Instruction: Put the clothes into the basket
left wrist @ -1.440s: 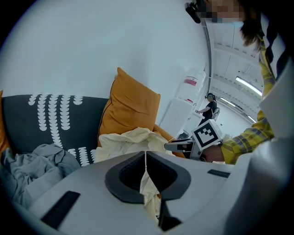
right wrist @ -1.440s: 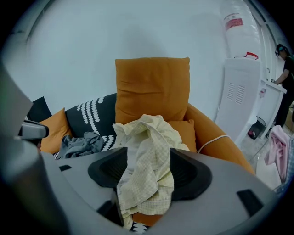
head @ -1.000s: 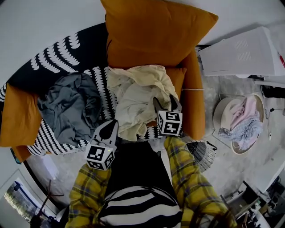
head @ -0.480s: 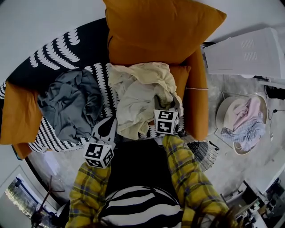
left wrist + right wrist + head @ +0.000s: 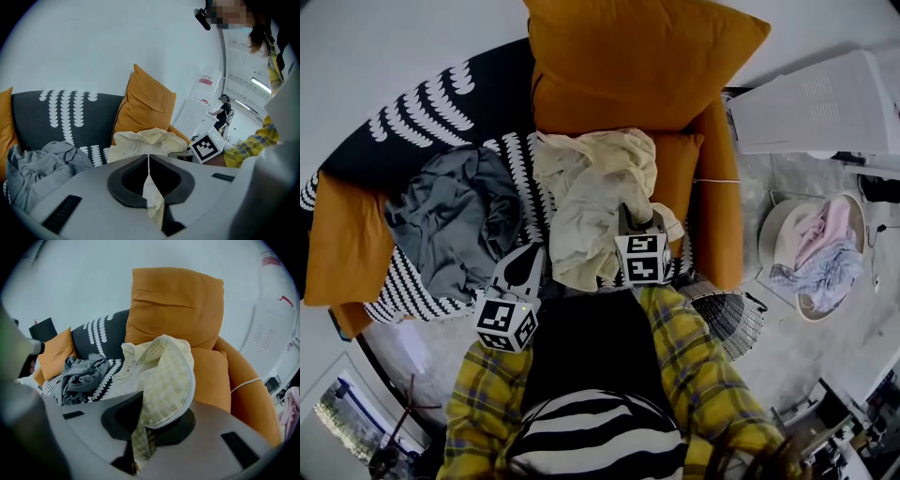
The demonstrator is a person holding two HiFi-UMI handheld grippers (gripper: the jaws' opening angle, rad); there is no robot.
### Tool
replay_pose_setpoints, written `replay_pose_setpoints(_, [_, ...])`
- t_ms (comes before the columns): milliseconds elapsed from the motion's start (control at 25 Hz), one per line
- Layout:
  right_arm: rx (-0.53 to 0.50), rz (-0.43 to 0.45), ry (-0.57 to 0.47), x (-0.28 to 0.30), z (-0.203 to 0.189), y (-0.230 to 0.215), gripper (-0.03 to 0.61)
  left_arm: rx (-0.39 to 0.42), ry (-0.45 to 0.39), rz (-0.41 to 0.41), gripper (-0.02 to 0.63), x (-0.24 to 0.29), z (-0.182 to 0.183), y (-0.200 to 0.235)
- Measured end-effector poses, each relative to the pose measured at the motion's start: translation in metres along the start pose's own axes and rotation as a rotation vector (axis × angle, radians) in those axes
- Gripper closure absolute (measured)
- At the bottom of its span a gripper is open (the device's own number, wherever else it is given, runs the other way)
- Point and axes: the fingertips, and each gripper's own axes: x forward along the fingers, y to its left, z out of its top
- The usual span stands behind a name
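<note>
A cream, faintly checked garment (image 5: pixel 595 192) lies crumpled on the sofa seat, with a grey garment (image 5: pixel 450 220) to its left. My right gripper (image 5: pixel 635 214) is pushed into the cream garment's right side. In the right gripper view a fold of that cloth (image 5: pixel 166 376) drapes over the right gripper (image 5: pixel 146 425), whose jaws are closing with the fabric pinched between them. My left gripper (image 5: pixel 530 258) sits at the garment's lower left edge. It (image 5: pixel 148 161) is shut, and a strip of cream fabric (image 5: pixel 152 201) shows in its throat. The round basket (image 5: pixel 766 246) stands on the floor at the right.
Pink and pale blue clothes (image 5: pixel 820 248) lie in the basket. A large orange cushion (image 5: pixel 637 56) leans at the sofa's back, and a smaller one (image 5: pixel 337 244) is at the left. A white appliance (image 5: pixel 811 103) and a black wire object (image 5: pixel 727 319) stand right of the sofa.
My right gripper has moved forward and left into the cream garment, and its jaws have gone from wide open to closed on a fold. The left gripper has stayed put.
</note>
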Motion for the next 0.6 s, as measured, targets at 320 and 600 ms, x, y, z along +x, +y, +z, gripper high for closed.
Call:
replay_pose_setpoints(320, [-0.033, 0.069, -0.138, -0.058, 0.023, 0.033, 0.509, 0.022, -0.026, -0.051, 0.591, -0.02, 0.006, -0.008])
replay_pose_setpoints(600, [-0.048, 0.071, -0.272, -0.133, 0.054, 0.049, 0.511, 0.081, -0.071, -0.11, 0.591, -0.038, 0.021, -0.031])
